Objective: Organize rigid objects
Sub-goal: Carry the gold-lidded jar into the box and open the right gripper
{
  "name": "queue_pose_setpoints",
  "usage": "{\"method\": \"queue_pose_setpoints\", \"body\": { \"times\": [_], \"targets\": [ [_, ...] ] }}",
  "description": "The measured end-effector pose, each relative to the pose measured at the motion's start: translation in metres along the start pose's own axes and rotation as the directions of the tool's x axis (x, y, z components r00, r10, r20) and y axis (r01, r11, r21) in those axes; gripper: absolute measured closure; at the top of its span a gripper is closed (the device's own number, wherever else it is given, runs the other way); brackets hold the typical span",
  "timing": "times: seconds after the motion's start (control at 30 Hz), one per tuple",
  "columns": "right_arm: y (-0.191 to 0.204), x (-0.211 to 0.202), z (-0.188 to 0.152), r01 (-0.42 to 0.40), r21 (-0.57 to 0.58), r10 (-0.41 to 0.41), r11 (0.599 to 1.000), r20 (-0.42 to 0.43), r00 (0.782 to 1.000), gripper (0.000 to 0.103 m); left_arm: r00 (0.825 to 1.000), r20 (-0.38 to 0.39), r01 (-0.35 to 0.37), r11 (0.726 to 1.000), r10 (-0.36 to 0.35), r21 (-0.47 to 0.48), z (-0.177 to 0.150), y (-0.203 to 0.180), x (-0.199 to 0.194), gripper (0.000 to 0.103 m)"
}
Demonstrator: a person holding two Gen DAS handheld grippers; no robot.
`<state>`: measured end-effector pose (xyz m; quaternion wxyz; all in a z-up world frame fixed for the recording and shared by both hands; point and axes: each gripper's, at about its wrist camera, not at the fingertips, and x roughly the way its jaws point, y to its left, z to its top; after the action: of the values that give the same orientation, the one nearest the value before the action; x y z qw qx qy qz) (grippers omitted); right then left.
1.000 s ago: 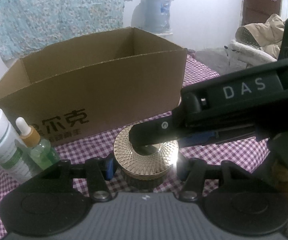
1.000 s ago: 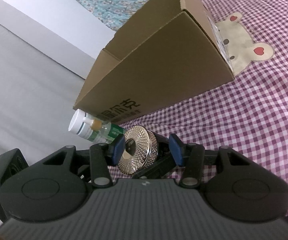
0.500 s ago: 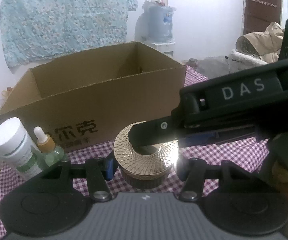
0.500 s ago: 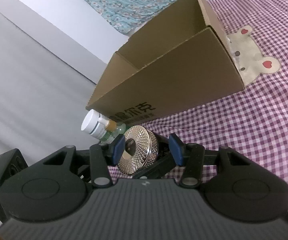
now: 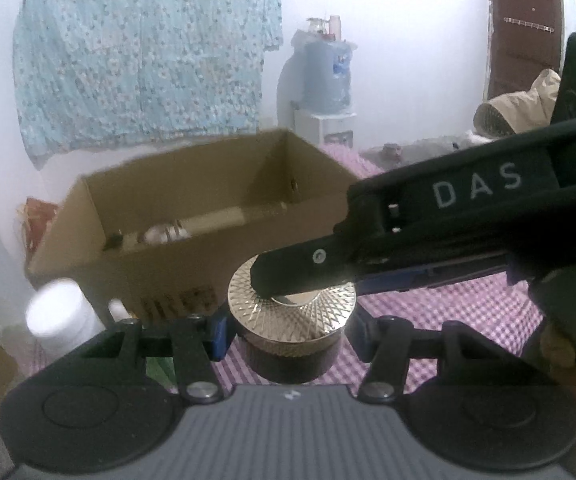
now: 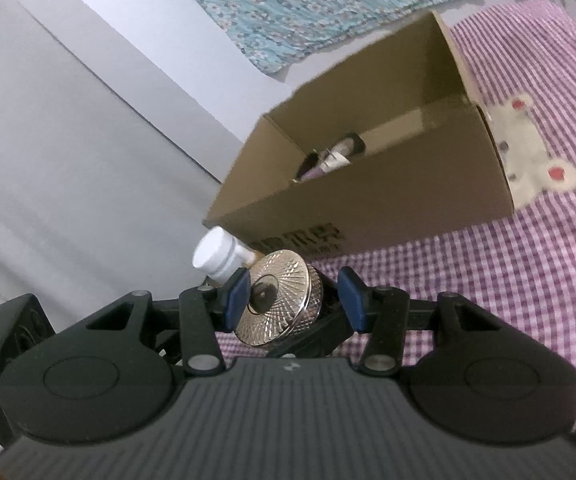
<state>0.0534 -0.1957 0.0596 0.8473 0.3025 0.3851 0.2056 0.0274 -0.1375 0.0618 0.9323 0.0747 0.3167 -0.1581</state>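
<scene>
A dark round jar with a gold patterned lid (image 5: 292,304) hangs above the checked cloth, gripped by both tools. My left gripper (image 5: 290,336) is shut on its sides. My right gripper (image 6: 294,300) is shut on it from lid to base, and its upper finger (image 5: 308,268) lies across the lid. In the right wrist view the jar (image 6: 276,300) appears tipped on its side between the blue pads. Just beyond stands an open cardboard box (image 5: 208,256) (image 6: 388,200), with a tube and small bottles (image 5: 192,228) (image 6: 336,156) inside.
A white-capped bottle (image 5: 58,316) (image 6: 214,256) and a dropper bottle (image 5: 118,308) stand left of the box's front corner. The purple checked cloth (image 6: 508,280) has a bear patch (image 6: 528,160). A wall lies to the left. A water dispenser (image 5: 328,80) and piled clothes (image 5: 516,108) lie behind.
Both grippers have risen with the jar between them. The box's inside and its contents have come into sight, and the bottles at the left sit lower in view.
</scene>
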Motion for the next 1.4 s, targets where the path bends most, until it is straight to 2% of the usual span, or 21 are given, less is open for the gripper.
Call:
{"method": "queue_pose_setpoints", "body": {
  "times": [0.17, 0.3, 0.47, 0.57, 0.73, 0.93, 1.17, 1.3, 1.4],
  "targets": [
    [0.026, -0.003, 0.035, 0.008, -0.09, -0.006, 0.996, 0.024, 1.0, 0.053, 0.999, 0.032, 0.021, 1.0, -0.021, 0.01, 0.04, 0.013, -0.002, 0.046],
    [0.036, 0.006, 0.073, 0.021, -0.131, -0.019, 0.991, 0.018, 1.0, 0.049, 0.998, 0.0, 0.061, 0.998, -0.061, 0.004, 0.079, 0.032, 0.019, 0.046],
    [0.02, 0.04, 0.134, 0.033, -0.089, -0.037, 0.995, -0.048, 0.998, 0.048, 0.991, -0.102, 0.086, 0.996, -0.088, -0.024, 0.116, 0.063, 0.07, 0.046],
    [0.003, 0.07, 0.166, 0.041, -0.037, -0.045, 0.998, -0.105, 0.993, 0.048, 0.979, -0.182, 0.087, 0.995, -0.096, -0.054, 0.133, 0.084, 0.108, 0.046],
    [-0.022, 0.125, 0.2, 0.07, -0.005, -0.07, 0.998, -0.191, 0.979, 0.047, 0.953, -0.294, 0.05, 0.996, -0.072, -0.08, 0.149, 0.105, 0.167, 0.046],
    [-0.042, 0.178, 0.224, 0.096, 0.007, -0.09, 0.995, -0.277, 0.957, 0.048, 0.922, -0.381, 0.01, 0.99, -0.062, -0.138, 0.152, 0.133, 0.213, 0.046],
    [-0.054, 0.207, 0.226, 0.118, -0.017, -0.117, 0.993, -0.324, 0.939, 0.049, 0.892, -0.448, -0.022, 0.986, -0.057, -0.168, 0.151, 0.144, 0.245, 0.046],
    [-0.062, 0.221, 0.231, 0.143, -0.041, -0.148, 0.989, -0.326, 0.934, 0.049, 0.884, -0.462, -0.011, 0.984, -0.074, -0.179, 0.151, 0.141, 0.254, 0.045],
    [-0.068, 0.223, 0.233, 0.151, -0.046, -0.158, 0.987, -0.317, 0.935, 0.049, 0.887, -0.455, -0.005, 0.984, -0.076, -0.175, 0.149, 0.139, 0.257, 0.045]
  ]
}}
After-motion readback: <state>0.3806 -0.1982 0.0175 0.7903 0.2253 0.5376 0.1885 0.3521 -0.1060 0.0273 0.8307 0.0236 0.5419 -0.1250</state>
